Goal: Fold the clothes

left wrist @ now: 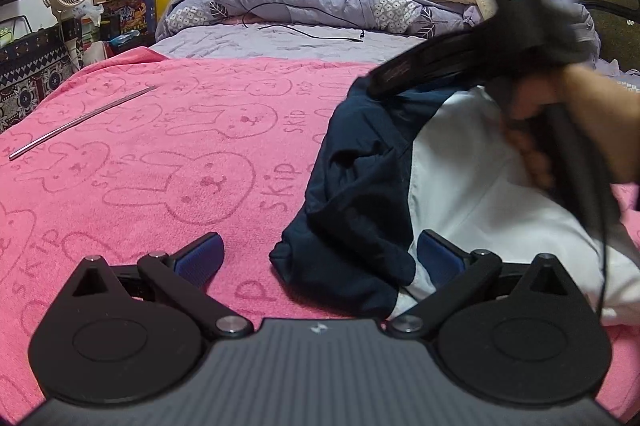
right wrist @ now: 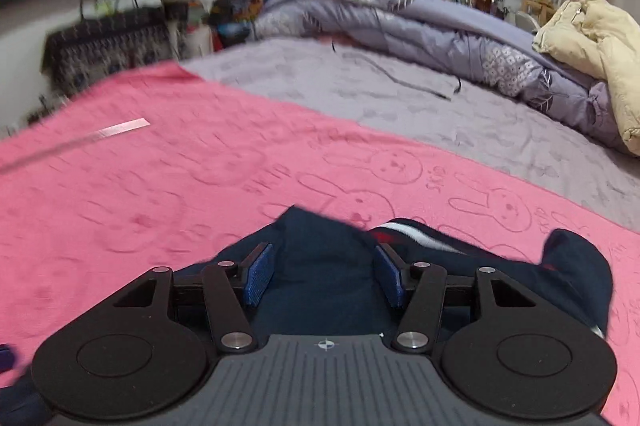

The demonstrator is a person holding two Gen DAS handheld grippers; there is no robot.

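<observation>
Presently: navy-and-white garment [left wrist: 372,185], rumpled on pink rabbit-print towel [left wrist: 160,145], at four o'clock in the left wrist view. Left gripper [left wrist: 320,258] jaws wide apart, nothing held, navy hem between them; right gripper [right wrist: 324,274] half open over navy cloth, pads not pressing. Advice: seat the pads on one layer at the edge before closing, lest a bunched fold be taken.

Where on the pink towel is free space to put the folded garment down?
The pink towel lies bare between the metal strip and the navy and white garment. The grey sheet beyond holds only a black cable. It is crowded around the garment, where both grippers are.
</observation>
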